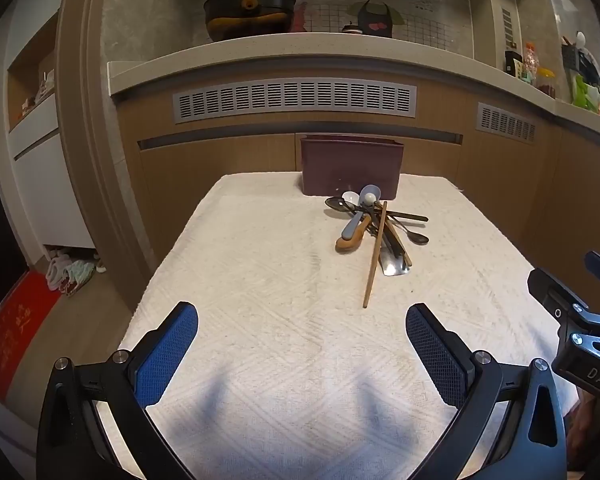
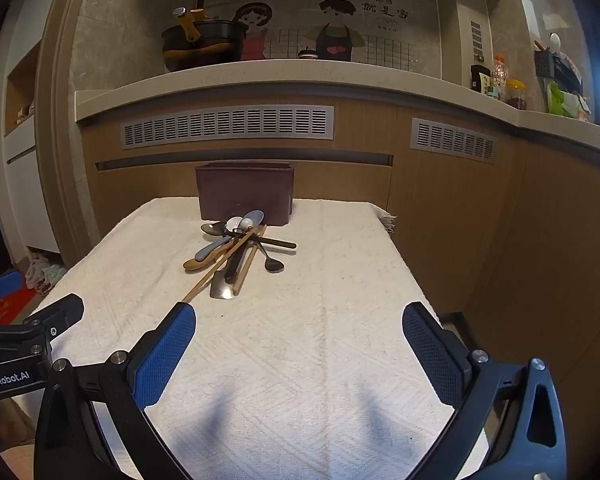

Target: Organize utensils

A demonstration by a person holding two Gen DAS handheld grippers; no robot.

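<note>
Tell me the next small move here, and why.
Probably advance the right gripper toward the long wooden chopstick jutting from the utensil pile. Both grippers are open and empty over the white cloth, the chopstick's end lies nearest, and the brown bin waits behind.

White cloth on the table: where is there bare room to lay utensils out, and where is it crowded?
Bare cloth runs from the left gripper and right gripper up to the utensil pile, and left of that pile. It is crowded where the pile sits against the brown bin.
</note>
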